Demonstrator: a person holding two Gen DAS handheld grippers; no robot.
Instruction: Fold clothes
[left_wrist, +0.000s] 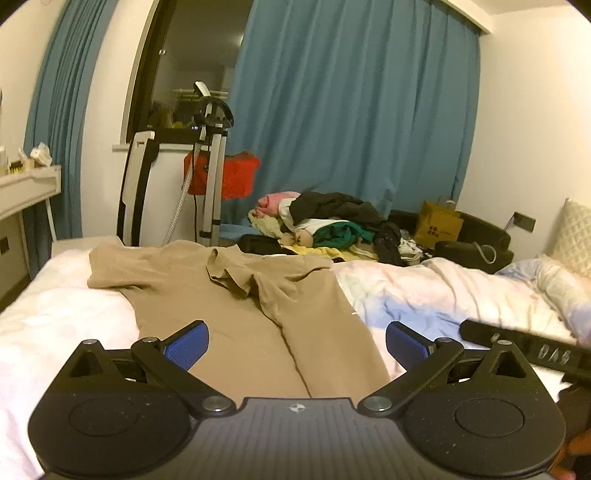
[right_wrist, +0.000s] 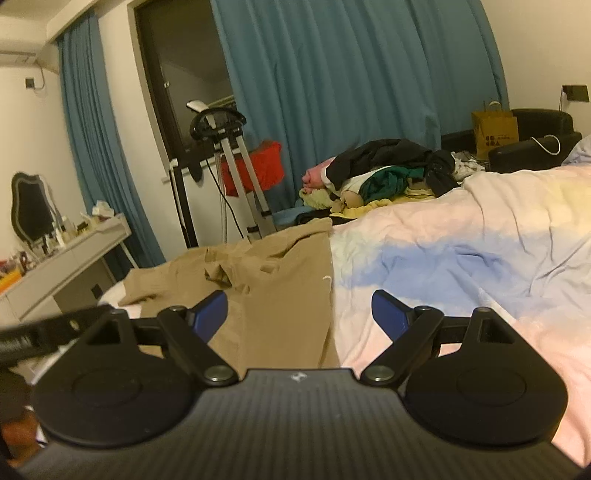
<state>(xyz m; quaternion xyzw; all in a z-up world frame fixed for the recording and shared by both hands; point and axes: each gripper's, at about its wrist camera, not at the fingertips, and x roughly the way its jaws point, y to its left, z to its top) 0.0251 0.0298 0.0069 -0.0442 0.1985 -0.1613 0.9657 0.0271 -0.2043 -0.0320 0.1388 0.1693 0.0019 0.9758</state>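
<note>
Trouble could come from the bunched collar area of the tan garment (left_wrist: 236, 295), which lies spread toward the bed's (left_wrist: 55, 314) foot end, its far edge at the far side. Both claws hang above it with nothing between the pads: the left gripper (left_wrist: 297, 341) and the right gripper (right_wrist: 299, 314) each stand spread wide. A fold begun over that rumpled ridge would likely lock in creases. A grab near the right hem might also pinch the pastel duvet (right_wrist: 461, 251) beneath.
</note>
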